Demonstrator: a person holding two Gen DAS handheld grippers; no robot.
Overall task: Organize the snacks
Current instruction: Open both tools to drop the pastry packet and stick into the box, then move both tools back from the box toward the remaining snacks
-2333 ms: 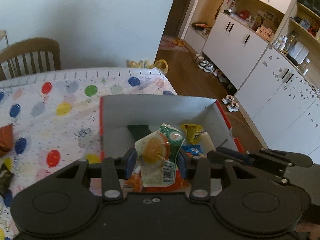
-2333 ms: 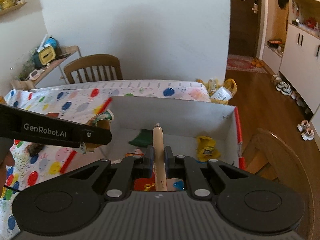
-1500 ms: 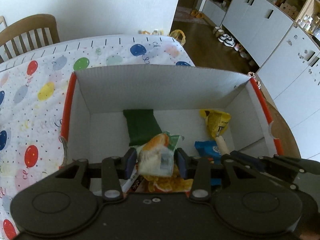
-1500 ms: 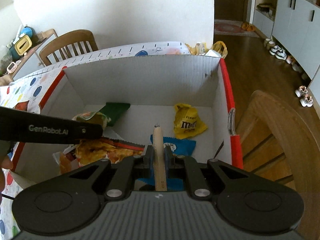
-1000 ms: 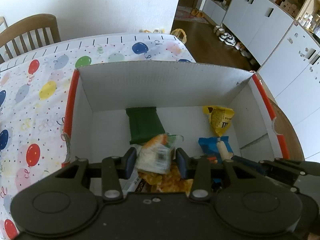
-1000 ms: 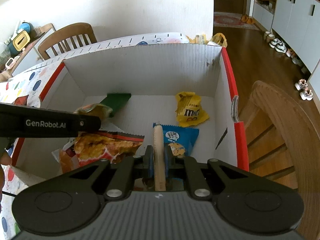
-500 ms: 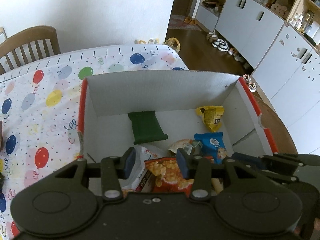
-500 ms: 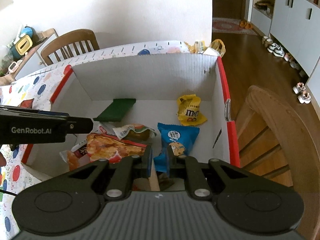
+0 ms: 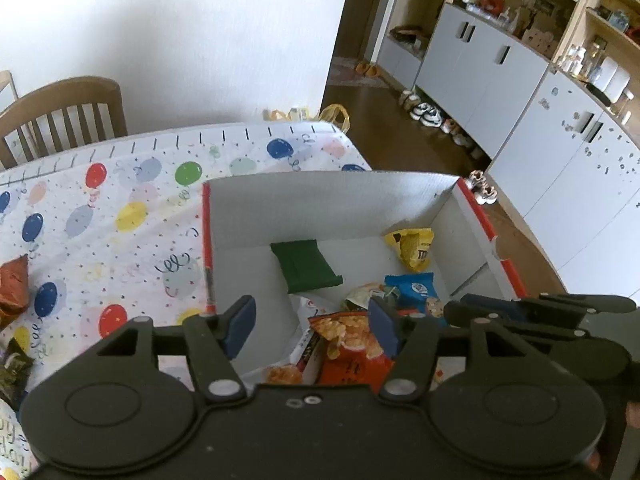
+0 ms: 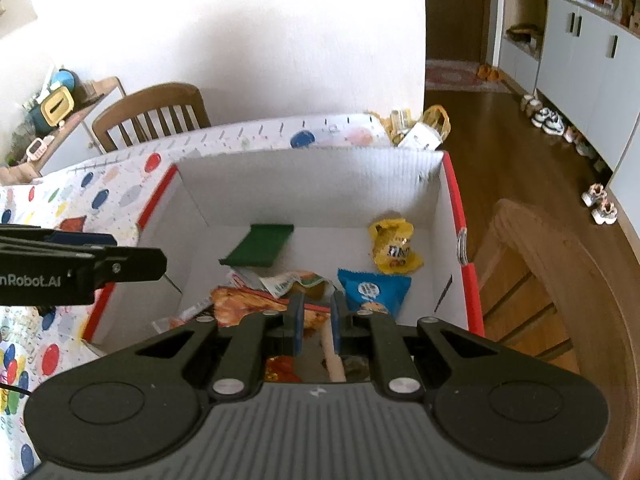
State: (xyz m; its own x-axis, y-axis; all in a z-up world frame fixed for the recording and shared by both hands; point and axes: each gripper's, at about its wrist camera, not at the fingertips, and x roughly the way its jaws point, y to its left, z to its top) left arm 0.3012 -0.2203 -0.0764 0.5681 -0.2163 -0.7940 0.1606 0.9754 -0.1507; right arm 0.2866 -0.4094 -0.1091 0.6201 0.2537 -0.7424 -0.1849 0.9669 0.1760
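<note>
One white corrugated cardboard box with red rim (image 10: 452, 184), standing on the worktop, which wears one balloon-print cloth (image 9: 120, 208).

Contents of the box, loose on its floor:
- One flat dark green packet (image 10: 260, 244), rectangular, matte, toward the back wall.
- One crumpled yellow candy bag (image 10: 394, 250), glossy; lettering partly readable, apparently "m&m".
- One blue cookie pouch (image 10: 374, 290) with a round white label, text too small to read.
- One orange-red chip bag (image 9: 352, 344), crinkled foil.
- One white-and-green orange-print sachet (image 10: 292, 282), lying on the chip bag.
- One pale beige stick (image 10: 334, 354), lying below the right gripper.

Two black plastic grippers with blue pads. Left gripper (image 9: 312, 326): jaws opening, nothing between them, marked "nRobot.AI". Right gripper (image 10: 316, 322): jaws nearly closed, the stick showing in the gap below them, not visibly clamped.

Two wrappers (image 9: 12, 292) on the cloth outside the box.
</note>
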